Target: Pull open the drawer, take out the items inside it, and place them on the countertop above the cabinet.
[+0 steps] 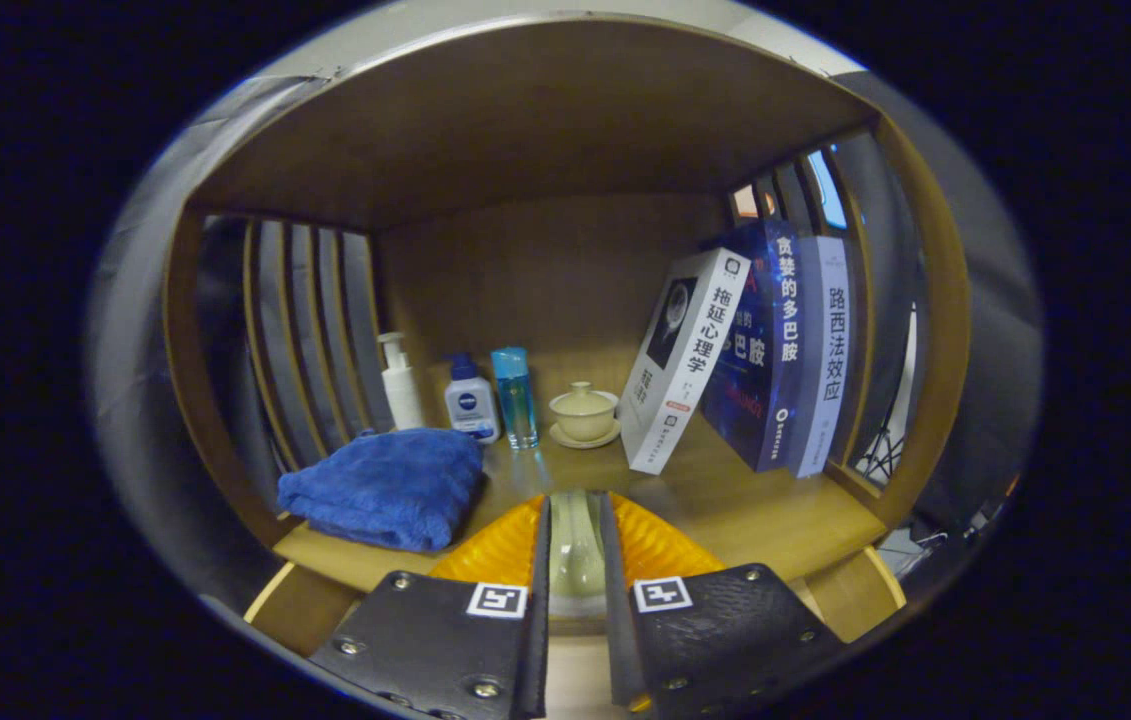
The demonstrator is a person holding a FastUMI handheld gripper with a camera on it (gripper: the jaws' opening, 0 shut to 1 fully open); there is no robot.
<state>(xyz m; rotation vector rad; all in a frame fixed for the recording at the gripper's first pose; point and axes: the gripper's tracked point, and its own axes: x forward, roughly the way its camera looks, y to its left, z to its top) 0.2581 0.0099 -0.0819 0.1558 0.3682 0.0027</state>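
Gripper (575, 545) clamped on a pale ceramic piece (576, 555), held over countertop (755, 510).
Fingers nearly closed, both pressing the piece btwn them. Beyond: lidded cup (583, 410) on saucer, closed, contents not visible; blue towel (380, 485) just ahead-left w/ 3 bottles (470, 400) behind; 3 books (765, 360) leaning at far side.

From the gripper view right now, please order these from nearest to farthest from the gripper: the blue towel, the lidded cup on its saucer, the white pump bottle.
The gripper holds a pale item between its fingers.
1. Blue towel: just ahead, left of the fingers.
2. Lidded cup: straight beyond the fingers, mid-shelf.
3. White pump bottle: far back left, beside the slatted side wall.
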